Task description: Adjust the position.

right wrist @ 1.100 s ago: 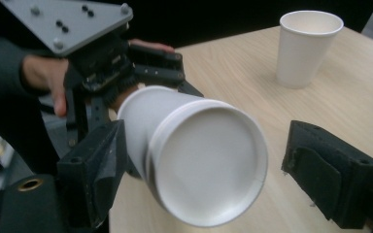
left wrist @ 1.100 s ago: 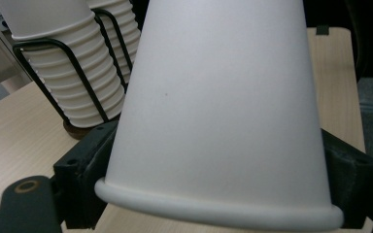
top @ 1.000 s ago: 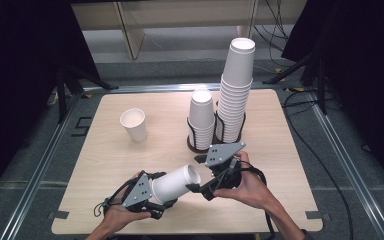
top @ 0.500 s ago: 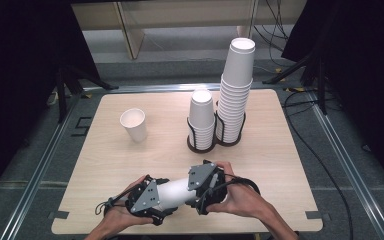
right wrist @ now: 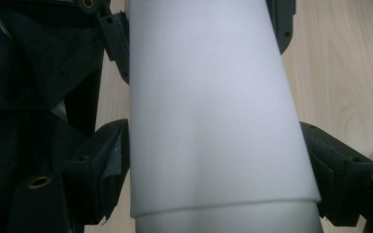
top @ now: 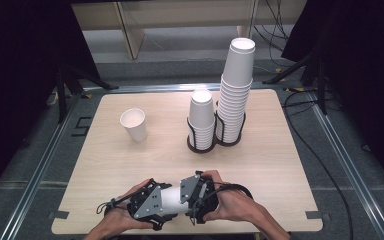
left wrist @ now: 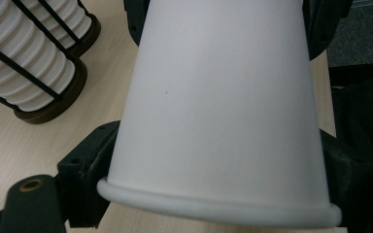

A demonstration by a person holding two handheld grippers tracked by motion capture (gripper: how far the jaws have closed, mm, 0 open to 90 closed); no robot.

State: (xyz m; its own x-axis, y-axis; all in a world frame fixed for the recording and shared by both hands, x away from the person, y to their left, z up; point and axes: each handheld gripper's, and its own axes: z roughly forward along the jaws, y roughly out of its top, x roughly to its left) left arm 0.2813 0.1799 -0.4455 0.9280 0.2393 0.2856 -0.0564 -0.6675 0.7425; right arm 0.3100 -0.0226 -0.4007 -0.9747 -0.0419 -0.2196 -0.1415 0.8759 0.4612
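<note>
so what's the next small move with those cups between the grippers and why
Probably pull the two grippers gently apart along the cups' length, to slide the nested cups free of each other. The left gripper is shut on the rim end, and the right gripper sits with its fingers against the other end, where a seam shows one cup inside another. They lie level, low over the table.

From the high view I see the white cup (top: 171,199) mostly covered by both grippers and hands; its rim and base are hidden. In the left gripper view the picture's top edge cuts the cup off.
</note>
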